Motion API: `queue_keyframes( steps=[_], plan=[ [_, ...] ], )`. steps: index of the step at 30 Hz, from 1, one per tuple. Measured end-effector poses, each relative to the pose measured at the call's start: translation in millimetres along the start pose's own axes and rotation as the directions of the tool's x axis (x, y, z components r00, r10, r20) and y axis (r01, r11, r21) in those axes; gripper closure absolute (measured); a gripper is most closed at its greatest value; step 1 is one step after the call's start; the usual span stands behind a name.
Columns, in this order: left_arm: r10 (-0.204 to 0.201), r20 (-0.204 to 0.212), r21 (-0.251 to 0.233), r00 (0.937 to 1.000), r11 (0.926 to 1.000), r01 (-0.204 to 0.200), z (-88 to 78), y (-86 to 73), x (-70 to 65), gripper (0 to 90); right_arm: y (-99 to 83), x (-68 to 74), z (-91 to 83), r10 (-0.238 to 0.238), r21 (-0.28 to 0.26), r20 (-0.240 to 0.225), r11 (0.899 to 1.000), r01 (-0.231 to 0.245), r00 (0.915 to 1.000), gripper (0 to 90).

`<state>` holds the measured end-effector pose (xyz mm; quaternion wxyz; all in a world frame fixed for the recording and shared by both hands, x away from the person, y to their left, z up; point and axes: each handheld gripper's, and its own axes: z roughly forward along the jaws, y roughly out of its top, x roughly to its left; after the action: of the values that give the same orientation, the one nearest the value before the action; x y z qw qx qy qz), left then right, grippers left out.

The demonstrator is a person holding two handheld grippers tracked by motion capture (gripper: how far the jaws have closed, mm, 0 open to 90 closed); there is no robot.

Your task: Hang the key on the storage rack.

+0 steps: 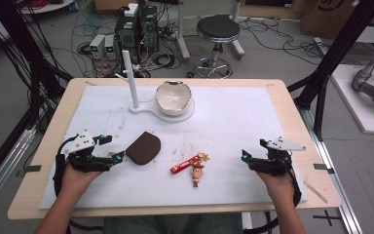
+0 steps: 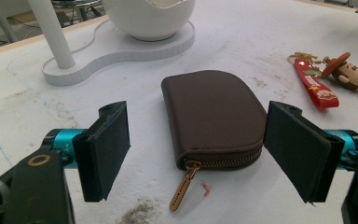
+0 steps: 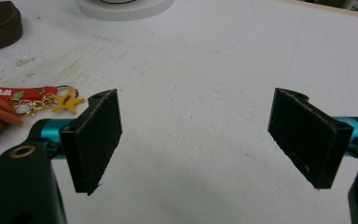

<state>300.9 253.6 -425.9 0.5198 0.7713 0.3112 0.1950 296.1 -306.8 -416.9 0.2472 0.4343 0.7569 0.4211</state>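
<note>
A brown zip pouch (image 1: 143, 147) lies flat on the white mat, left of centre. My left gripper (image 1: 115, 148) stands open just left of it; in the left gripper view the pouch (image 2: 213, 116) sits ahead between the wide jaws, its brass zip pull (image 2: 182, 185) pointing toward me, pads apart from it. A red strap keychain with a cartoon figure (image 1: 195, 167) lies mid-mat, also seen as the keychain (image 2: 326, 81) at right. My right gripper (image 1: 252, 152) rests open at the right, nothing between its jaws; the keychain (image 3: 23, 100) lies to its left.
A white stand with an upright post (image 1: 131, 80) and a cracked egg-shaped white bowl (image 1: 174, 98) sits at the back centre of the mat. The wooden table edge (image 1: 292, 102) borders the mat. A stool and cables stand on the floor beyond.
</note>
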Motion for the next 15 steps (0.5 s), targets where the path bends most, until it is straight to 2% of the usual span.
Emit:
queue_keyframes(
  steps=[6, 9, 14, 15],
  plan=[
    [-0.008, -0.001, -0.003, 1.0000, 1.0000, 0.008, 0.9, 0.2, 2.2, 22.6, -1.6, 0.8, 2.7, -0.003, 0.006, -0.011, 1.000, 0.003, 0.9999, 17.5],
    [-0.001, 0.003, 0.001, 1.0000, 1.0000, 0.001, 2.2, 0.5, 1.8, 22.6, -2.2, 2.8, 3.0, -0.018, 0.029, -0.012, 0.999, 0.018, 0.9998, 17.5],
    [0.005, 0.009, -0.006, 1.0000, 1.0000, -0.004, 1.2, 1.4, 2.3, 22.6, -0.4, 6.6, 0.5, -0.019, 0.015, -0.009, 1.000, 0.019, 0.9998, 17.5],
    [0.006, -0.001, -0.004, 1.0000, 1.0000, -0.006, 1.1, 0.9, 2.4, 22.3, 0.5, 9.5, 0.6, -0.024, 0.016, -0.012, 1.000, 0.024, 0.9996, 17.5]
  ],
)
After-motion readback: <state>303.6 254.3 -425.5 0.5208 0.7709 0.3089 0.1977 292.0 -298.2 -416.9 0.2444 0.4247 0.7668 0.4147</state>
